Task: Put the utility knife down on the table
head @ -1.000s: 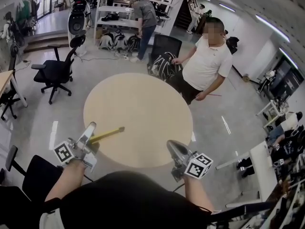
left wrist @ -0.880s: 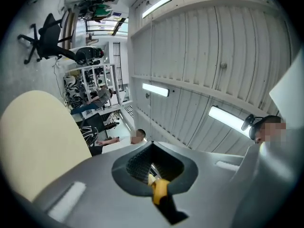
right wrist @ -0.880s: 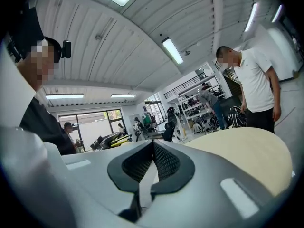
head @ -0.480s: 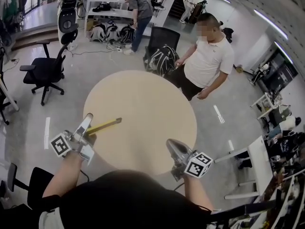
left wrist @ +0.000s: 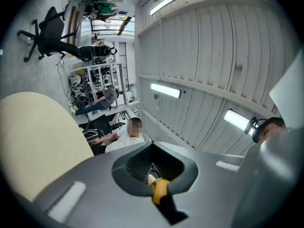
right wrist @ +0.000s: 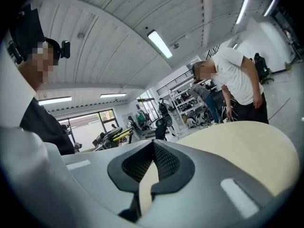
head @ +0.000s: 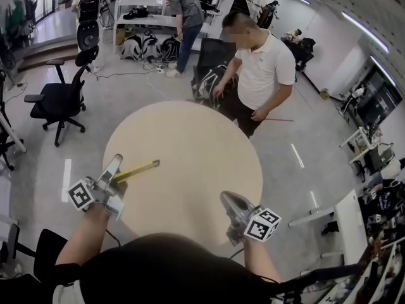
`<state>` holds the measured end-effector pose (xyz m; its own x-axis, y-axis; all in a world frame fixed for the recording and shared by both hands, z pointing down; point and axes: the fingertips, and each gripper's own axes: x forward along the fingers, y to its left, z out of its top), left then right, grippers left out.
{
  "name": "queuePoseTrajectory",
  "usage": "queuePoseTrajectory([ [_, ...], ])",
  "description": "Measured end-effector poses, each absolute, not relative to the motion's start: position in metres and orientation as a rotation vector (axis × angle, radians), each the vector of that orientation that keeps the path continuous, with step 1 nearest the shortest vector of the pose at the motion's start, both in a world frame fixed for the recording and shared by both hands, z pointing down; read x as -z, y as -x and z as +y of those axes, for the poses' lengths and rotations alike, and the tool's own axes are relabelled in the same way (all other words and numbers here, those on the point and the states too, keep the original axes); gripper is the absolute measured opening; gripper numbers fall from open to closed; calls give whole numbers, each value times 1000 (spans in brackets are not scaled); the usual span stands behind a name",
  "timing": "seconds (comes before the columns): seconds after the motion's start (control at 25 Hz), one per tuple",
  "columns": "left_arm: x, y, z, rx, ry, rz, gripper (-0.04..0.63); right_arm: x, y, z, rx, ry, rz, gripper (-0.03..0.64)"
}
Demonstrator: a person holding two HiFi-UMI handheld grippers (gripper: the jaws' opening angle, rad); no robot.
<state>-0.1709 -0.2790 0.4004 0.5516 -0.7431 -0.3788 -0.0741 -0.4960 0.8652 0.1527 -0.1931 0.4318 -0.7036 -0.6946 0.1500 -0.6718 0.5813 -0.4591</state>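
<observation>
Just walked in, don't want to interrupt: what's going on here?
A person holds a two-jaw gripper in each hand. The left gripper is shut on a yellow utility knife, held out over the near left edge of the round table, not yet laid down. The right gripper is shut and empty. Across the table stands someone in a white shirt.

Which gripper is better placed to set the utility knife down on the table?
Left. The left gripper is shut on the utility knife, whose yellow body reaches over the table edge. The right gripper is shut and empty.
</observation>
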Motion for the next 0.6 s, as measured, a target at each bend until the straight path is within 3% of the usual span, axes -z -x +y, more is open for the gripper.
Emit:
queuePoseTrajectory([
  [0.16,-399,127,-307,1010,-1895,-744,-3,-439,-199,-246,788,1086,2788,14],
  [0.6,-421,84,-348,969,-1817,-813,-3,-455,-223,-336,760,948,2855,14],
])
